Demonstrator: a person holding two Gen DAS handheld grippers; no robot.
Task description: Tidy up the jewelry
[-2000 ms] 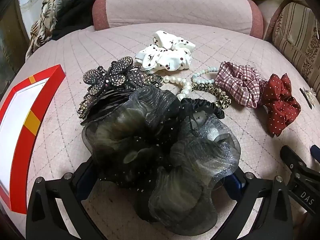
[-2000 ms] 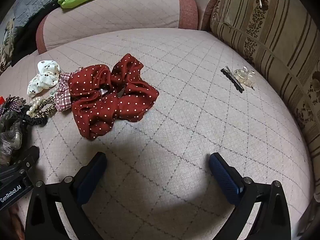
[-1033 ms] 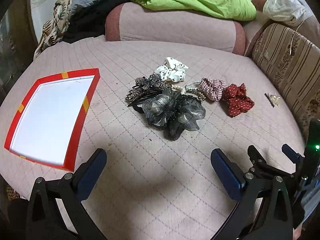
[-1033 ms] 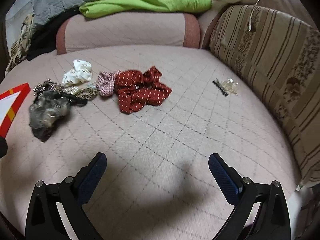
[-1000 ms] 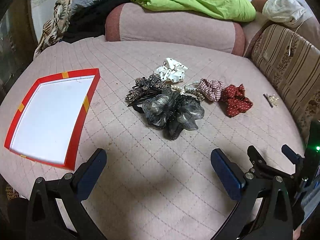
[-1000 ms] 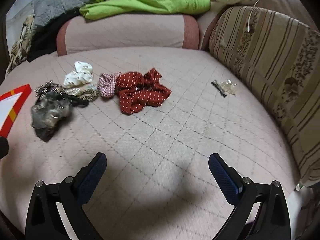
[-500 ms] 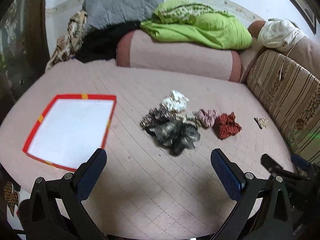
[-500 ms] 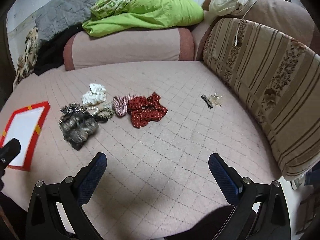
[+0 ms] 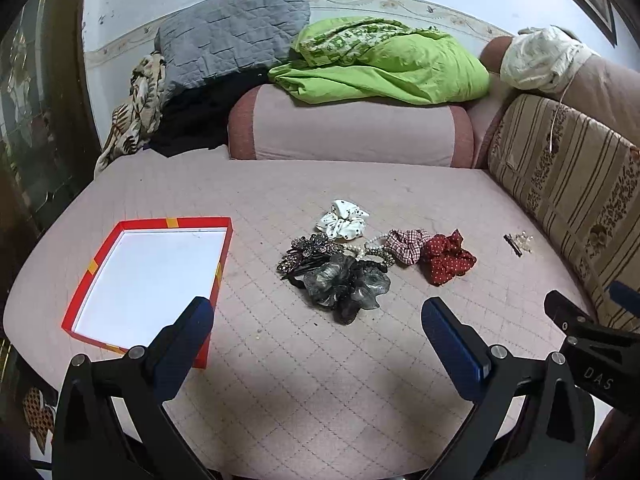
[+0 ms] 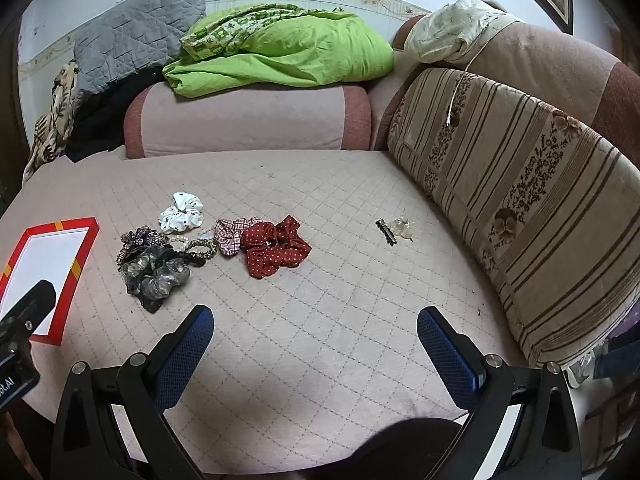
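Both tools wide open, empty; grey organza scrunchie (image 9: 346,286) near the red tray (image 9: 224,254) looks light, floppy: pinch a bunched fold

Left gripper (image 9: 316,320) hangs near, jaws spread wide and holding nothing. Right gripper (image 10: 314,322) beside it on the right, likewise spread and holding nothing.

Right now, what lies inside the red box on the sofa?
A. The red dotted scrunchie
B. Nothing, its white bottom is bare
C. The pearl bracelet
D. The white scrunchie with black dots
B. The red box shows only its bare white bottom, while the red dotted scrunchie, the white scrunchie and the pearl bracelet all lie on the sofa cushion to its right.
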